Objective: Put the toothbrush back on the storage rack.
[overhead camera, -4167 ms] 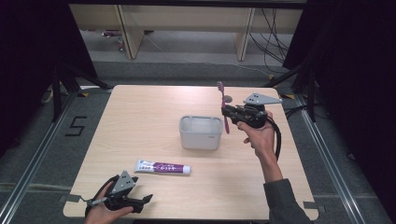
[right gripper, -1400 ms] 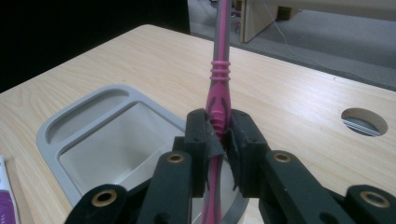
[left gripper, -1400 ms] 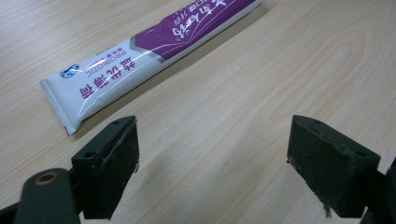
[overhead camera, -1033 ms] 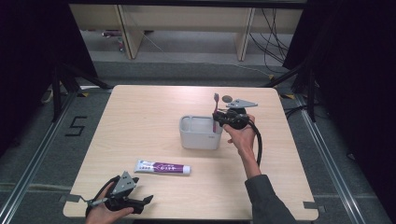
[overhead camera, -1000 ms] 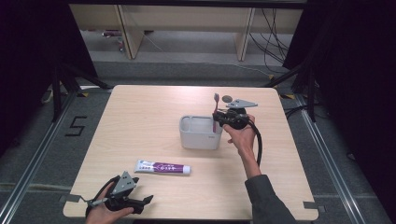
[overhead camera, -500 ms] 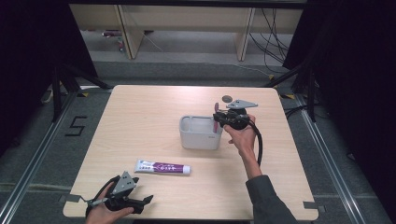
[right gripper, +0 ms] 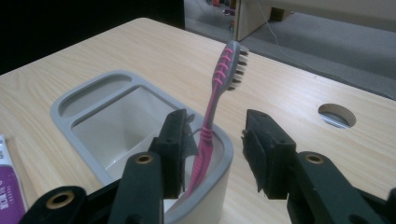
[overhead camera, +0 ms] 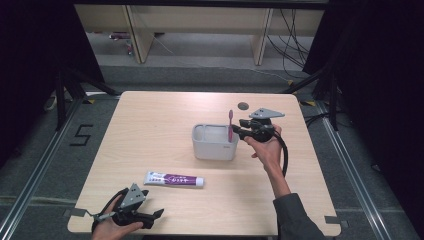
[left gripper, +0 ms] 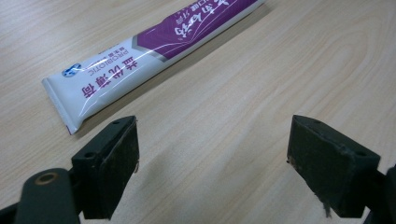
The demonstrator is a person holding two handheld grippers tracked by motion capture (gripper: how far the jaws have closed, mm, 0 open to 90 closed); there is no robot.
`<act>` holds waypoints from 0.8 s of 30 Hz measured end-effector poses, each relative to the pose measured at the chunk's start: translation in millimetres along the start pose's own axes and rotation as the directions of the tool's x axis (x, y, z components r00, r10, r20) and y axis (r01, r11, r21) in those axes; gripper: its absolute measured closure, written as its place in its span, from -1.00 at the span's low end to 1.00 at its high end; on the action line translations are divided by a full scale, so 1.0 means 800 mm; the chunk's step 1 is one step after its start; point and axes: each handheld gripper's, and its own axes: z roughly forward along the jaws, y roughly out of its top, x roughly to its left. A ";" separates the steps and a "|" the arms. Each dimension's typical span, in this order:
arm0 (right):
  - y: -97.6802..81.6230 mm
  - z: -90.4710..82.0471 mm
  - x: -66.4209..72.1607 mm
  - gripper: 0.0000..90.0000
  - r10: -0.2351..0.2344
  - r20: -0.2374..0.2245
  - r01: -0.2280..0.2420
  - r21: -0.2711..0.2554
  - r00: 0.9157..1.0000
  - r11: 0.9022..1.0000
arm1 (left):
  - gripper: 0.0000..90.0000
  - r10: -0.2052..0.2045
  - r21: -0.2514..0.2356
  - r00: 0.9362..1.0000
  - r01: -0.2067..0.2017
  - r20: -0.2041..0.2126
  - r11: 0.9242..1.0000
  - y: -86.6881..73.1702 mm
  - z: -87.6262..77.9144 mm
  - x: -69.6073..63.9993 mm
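A pink toothbrush (overhead camera: 230,125) (right gripper: 219,107) stands head up in the right end of a grey holder (overhead camera: 212,149) (right gripper: 93,91) at mid-table. My right gripper (overhead camera: 239,131) (right gripper: 218,126) sits at the holder's right end. Its jaws have just been opening and now stand open on either side of the brush handle. The handle is close to the left jaw, and a clear gap separates it from the right one. My left gripper (overhead camera: 155,217) (left gripper: 212,154) rests open near the table's front left corner. A white and purple toothpaste tube (overhead camera: 175,178) (left gripper: 154,51) lies just beyond it.
A round cable hole (overhead camera: 243,105) (right gripper: 337,115) is cut in the tabletop behind the right gripper. The holder has a narrow compartment on its left side. Wooden shelving and cables stand on the floor beyond the far table edge.
The right gripper lowered the toothbrush into the holder and its jaws opened off the handle. The brush now stands upright by itself. The left gripper has not moved.
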 end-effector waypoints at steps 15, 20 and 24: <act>-0.023 -0.041 -0.001 0.25 -0.027 -0.035 0.027 0.013 0.999 1.000 | -0.64 0.001 -0.002 1.000 -0.001 -0.001 1.000 0.000 0.000 0.000; -0.036 -0.053 0.001 0.20 -0.044 -0.021 0.045 0.016 0.999 0.999 | -0.64 0.001 -0.002 1.000 -0.001 -0.001 1.000 0.000 -0.001 0.000; -0.045 -0.059 0.000 0.19 -0.025 -0.021 0.025 0.033 0.999 0.999 | -0.64 0.007 -0.010 1.000 -0.007 0.004 1.000 0.000 0.000 0.000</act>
